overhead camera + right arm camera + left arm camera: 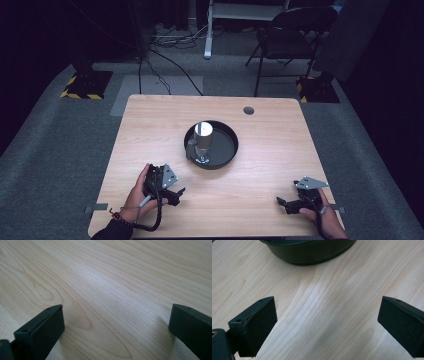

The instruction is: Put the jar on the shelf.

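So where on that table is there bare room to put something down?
Nearly everywhere. The table is bare wood on both sides of the black tray and behind it, up to the small grommet hole. The near strip between the left gripper and right gripper is free too. Only the centre is crowded: a metal cup stands in the tray.

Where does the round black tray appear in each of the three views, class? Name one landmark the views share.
High view: the black tray sits mid-table, beyond both claws, with a shiny metal cup in it.
Left gripper view: its dark wall runs along the top edge.
Right gripper view: not in it.
Shared landmark: the light wooden table.
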